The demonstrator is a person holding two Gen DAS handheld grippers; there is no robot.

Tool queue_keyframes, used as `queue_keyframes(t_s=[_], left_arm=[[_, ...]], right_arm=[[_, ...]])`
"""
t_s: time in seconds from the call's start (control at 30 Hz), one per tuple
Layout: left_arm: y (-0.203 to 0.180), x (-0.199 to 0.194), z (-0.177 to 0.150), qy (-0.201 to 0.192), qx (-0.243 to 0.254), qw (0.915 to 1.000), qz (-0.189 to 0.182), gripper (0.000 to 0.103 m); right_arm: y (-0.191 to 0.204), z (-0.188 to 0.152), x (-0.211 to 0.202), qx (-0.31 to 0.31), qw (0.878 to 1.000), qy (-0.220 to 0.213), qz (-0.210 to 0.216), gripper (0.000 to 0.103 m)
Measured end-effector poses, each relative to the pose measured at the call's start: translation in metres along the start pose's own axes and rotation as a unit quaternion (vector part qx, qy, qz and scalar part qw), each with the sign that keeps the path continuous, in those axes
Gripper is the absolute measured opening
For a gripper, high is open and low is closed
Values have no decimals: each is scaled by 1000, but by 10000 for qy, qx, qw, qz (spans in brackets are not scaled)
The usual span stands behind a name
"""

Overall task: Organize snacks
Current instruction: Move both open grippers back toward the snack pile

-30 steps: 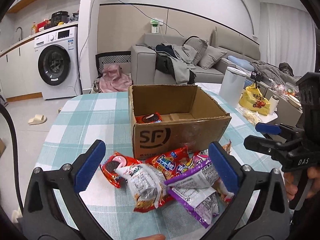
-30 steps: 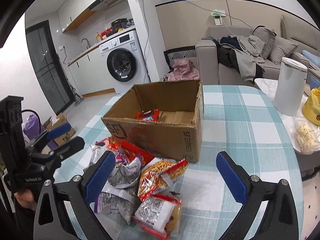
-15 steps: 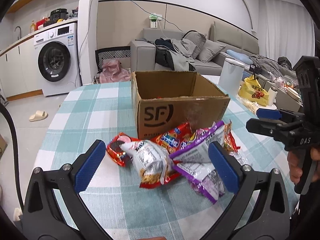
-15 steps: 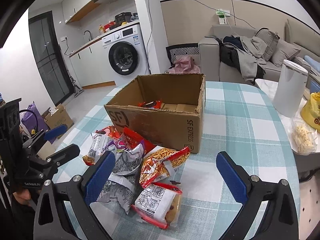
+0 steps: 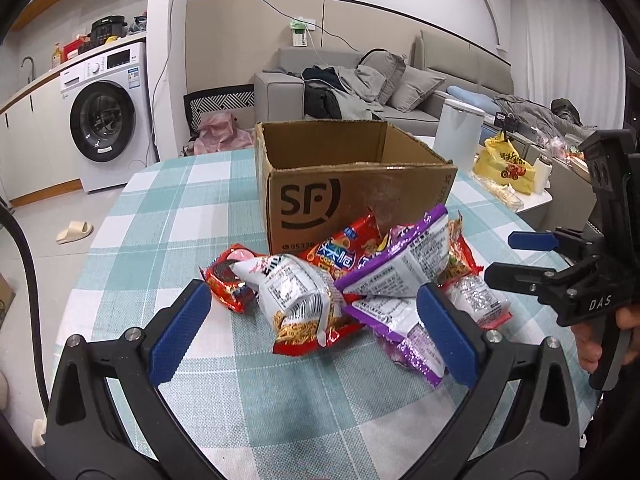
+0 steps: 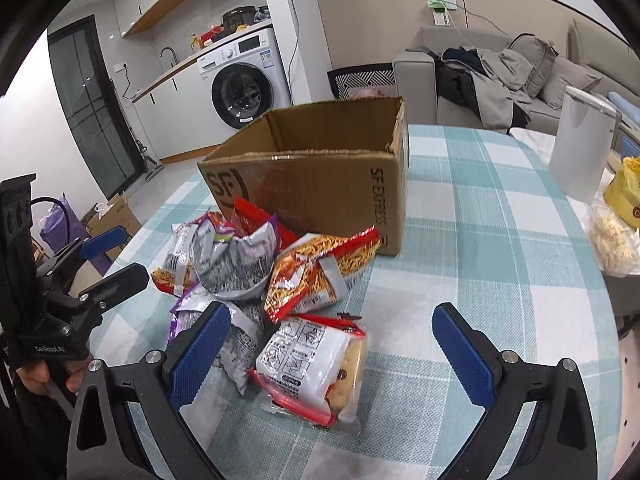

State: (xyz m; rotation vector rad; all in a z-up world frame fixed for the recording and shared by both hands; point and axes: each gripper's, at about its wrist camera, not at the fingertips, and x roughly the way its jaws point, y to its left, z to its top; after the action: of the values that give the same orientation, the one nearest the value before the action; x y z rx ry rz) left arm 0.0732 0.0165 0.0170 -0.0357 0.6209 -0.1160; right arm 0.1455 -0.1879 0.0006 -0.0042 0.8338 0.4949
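An open SF cardboard box stands on the checked table; it also shows in the right wrist view. A pile of snack packets lies in front of it: a silver noodle-snack packet, a purple packet, a red cookie packet. The right wrist view shows a white and red bread packet and an orange stick-snack packet. My left gripper is open, low over the silver packet. My right gripper is open around the bread packet, touching nothing.
A white bin and a yellow bag stand beyond the table's right edge, with a clear bag of food near them. A washing machine and sofa are behind.
Both grippers have dropped lower and closer to the snack pile; the box's inside is now out of sight. Both stay open and empty.
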Motion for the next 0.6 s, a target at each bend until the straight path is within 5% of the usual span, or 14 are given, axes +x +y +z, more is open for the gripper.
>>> queue_keyframes(t_s=[0.6], left_arm=[[1, 15, -17, 306, -103, 9994, -147, 102]], right_arm=[[0, -27, 30, 10, 9985, 543, -53, 103]])
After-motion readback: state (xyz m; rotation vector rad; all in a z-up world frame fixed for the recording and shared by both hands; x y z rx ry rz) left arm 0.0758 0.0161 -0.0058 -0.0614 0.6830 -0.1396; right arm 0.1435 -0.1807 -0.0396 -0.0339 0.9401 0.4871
